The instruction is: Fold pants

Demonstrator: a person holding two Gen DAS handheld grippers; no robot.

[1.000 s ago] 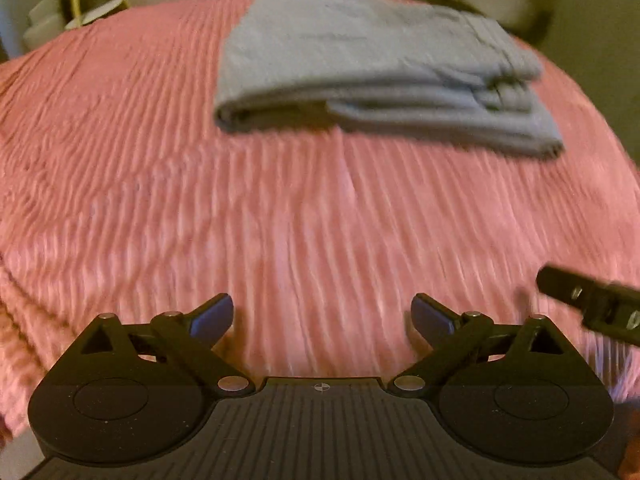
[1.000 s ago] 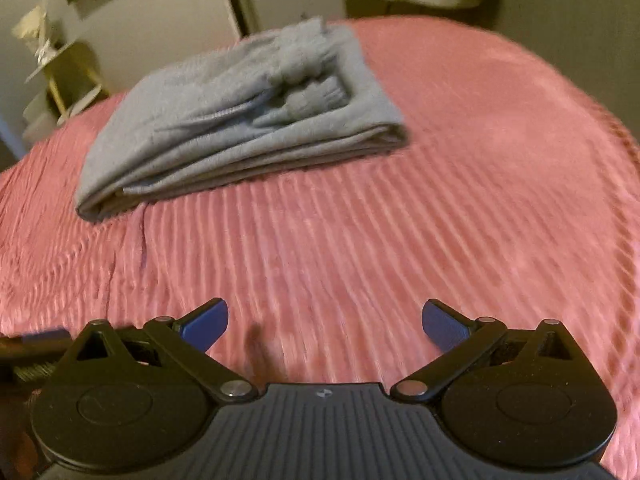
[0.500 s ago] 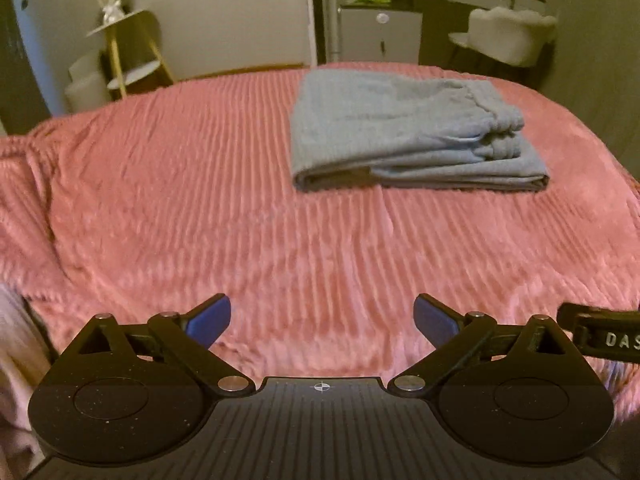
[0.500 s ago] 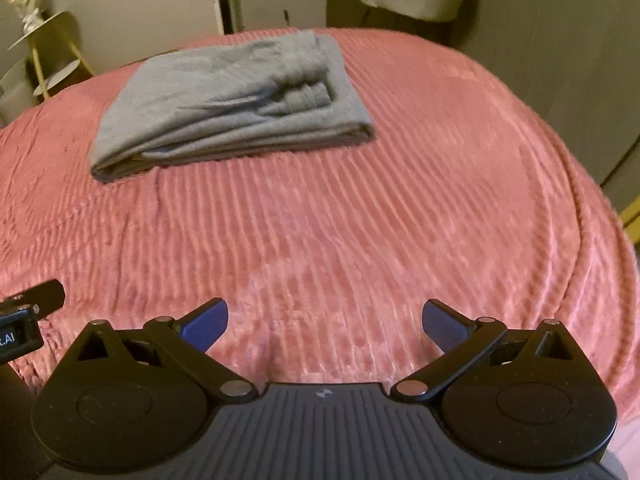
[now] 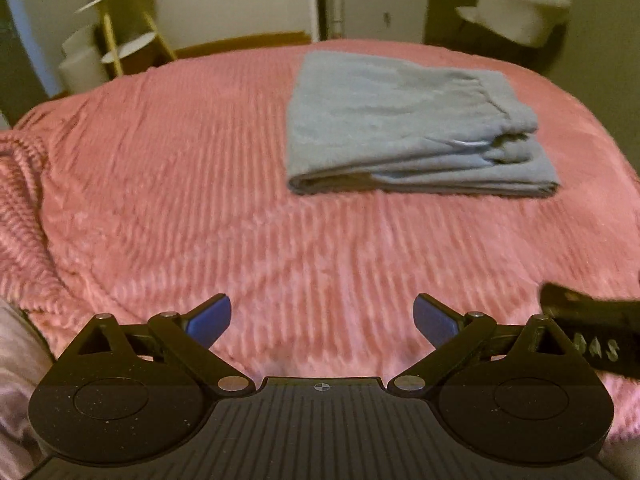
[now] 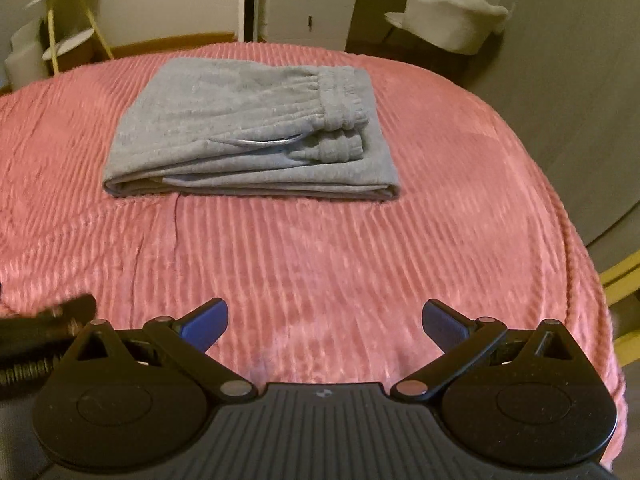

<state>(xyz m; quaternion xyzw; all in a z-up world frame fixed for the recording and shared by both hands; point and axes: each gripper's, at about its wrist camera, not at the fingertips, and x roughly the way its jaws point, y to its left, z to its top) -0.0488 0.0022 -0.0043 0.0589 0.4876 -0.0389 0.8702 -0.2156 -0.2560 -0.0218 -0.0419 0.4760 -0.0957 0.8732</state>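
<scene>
Pants are lying folded into a compact grey stack on the pink bedspread, waistband uppermost. Both tongs, left and right, are hovering wide and empty, well short of the pants. The folding is looking finished; nothing obvious remains.

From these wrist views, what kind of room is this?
Most likely a bedroom. Folded grey pants lie on a bed with a pink ribbed blanket; behind it stand a white drawer cabinet, a pale upholstered chair and a small tiered side table.
</scene>
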